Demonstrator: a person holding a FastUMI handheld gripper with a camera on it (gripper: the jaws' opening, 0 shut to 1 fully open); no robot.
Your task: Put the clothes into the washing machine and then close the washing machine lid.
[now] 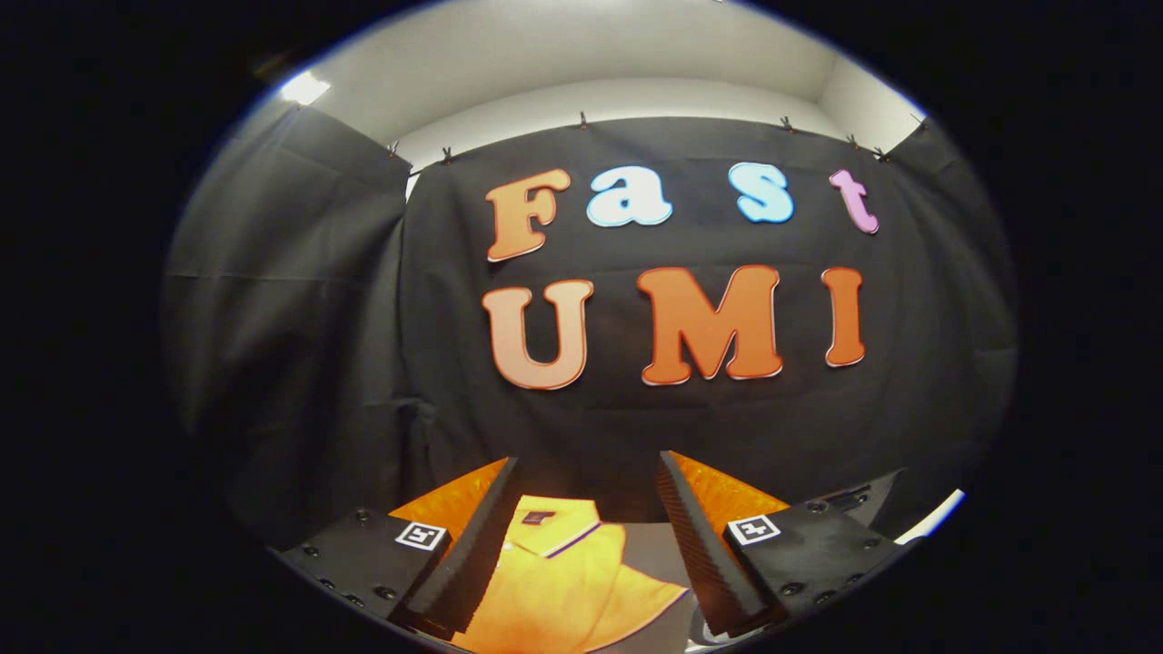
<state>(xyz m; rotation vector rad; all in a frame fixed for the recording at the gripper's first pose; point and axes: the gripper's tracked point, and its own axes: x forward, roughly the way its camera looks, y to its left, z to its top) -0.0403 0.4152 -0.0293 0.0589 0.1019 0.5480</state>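
A yellow polo shirt (pixel 568 568) with a dark-trimmed collar lies spread on a grey surface (pixel 650 556) below and between my fingers. My gripper (pixel 589 481) is open, held above the shirt and apart from it, with nothing between the fingers (pixel 695 545). The shirt's collar points toward the black cloth wall beyond the fingertips. Part of the shirt's left side is hidden behind the left finger.
A black cloth wall (pixel 636 409) stands close ahead, beyond the shirt, and wraps around on the left (pixel 282 300). A dark object with a pale edge (pixel 909 513) sits low to the right of the right finger.
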